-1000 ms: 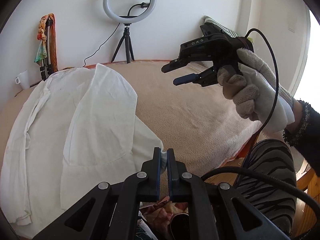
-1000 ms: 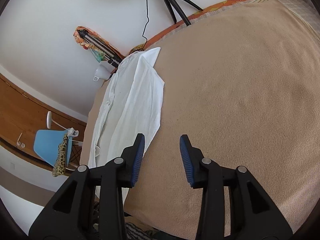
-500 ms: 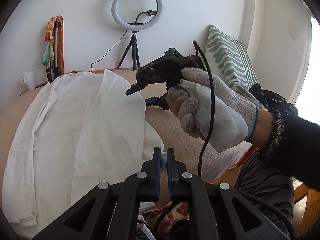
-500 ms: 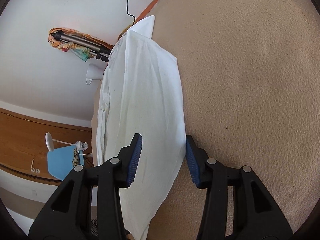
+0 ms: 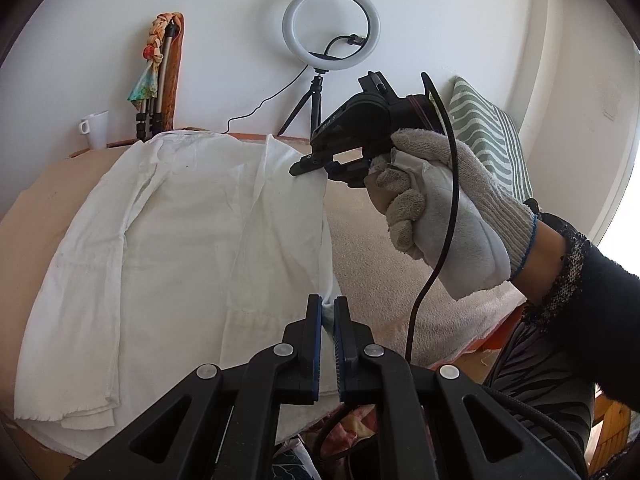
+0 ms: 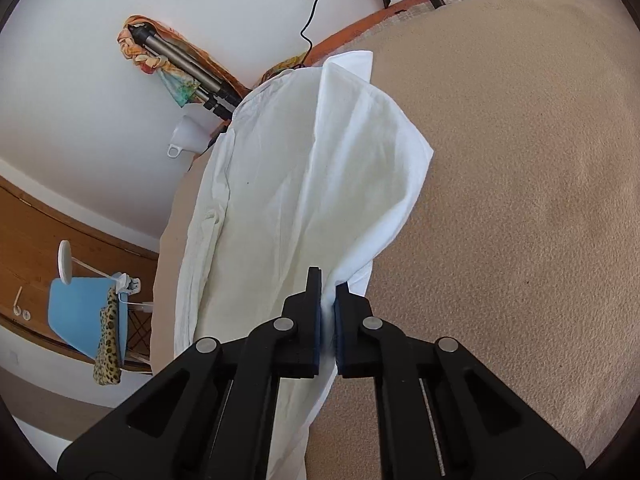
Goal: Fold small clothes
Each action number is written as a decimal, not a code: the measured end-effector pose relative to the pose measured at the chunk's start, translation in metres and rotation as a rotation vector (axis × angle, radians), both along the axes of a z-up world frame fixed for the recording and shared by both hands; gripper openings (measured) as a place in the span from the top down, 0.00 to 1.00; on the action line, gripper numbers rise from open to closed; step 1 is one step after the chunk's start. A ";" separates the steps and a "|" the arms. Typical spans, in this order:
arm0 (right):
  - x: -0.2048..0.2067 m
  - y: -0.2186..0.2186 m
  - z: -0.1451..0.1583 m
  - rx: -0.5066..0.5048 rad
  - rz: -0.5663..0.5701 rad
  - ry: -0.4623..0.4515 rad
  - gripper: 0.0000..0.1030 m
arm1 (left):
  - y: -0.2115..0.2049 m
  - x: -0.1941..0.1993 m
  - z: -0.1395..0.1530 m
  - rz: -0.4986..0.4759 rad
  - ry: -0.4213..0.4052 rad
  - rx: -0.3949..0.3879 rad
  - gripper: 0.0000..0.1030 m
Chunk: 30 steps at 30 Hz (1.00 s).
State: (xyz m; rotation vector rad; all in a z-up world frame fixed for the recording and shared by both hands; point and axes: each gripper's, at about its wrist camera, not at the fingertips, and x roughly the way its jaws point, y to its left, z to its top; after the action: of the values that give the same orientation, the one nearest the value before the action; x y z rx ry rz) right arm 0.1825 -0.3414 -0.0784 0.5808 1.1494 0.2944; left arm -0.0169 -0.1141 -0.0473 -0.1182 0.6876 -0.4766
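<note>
Both black two-finger grippers, left gripper [image 5: 327,312] and right gripper [image 6: 328,296], clench the white cotton shirt's [image 5: 180,232] folded edge, its long axis running away toward the wall.
</note>
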 end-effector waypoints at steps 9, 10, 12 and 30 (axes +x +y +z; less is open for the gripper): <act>0.012 0.043 0.012 -0.081 0.082 -0.031 0.94 | 0.031 0.001 0.006 0.053 -0.002 -0.053 0.98; 0.013 0.049 0.013 -0.090 0.098 -0.033 0.94 | 0.034 0.001 0.006 0.060 -0.001 -0.059 0.98; 0.013 0.059 0.015 -0.108 0.122 -0.043 0.94 | 0.040 0.001 0.005 0.068 0.003 -0.064 0.98; 0.043 0.167 -0.020 -0.187 0.333 0.000 0.94 | 0.094 0.000 -0.023 0.227 0.087 -0.024 0.98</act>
State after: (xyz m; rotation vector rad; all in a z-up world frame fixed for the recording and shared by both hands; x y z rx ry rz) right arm 0.2252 -0.1742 -0.0980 0.2229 1.2575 0.4662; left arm -0.0171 -0.0204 -0.0700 -0.2379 0.7443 -0.2625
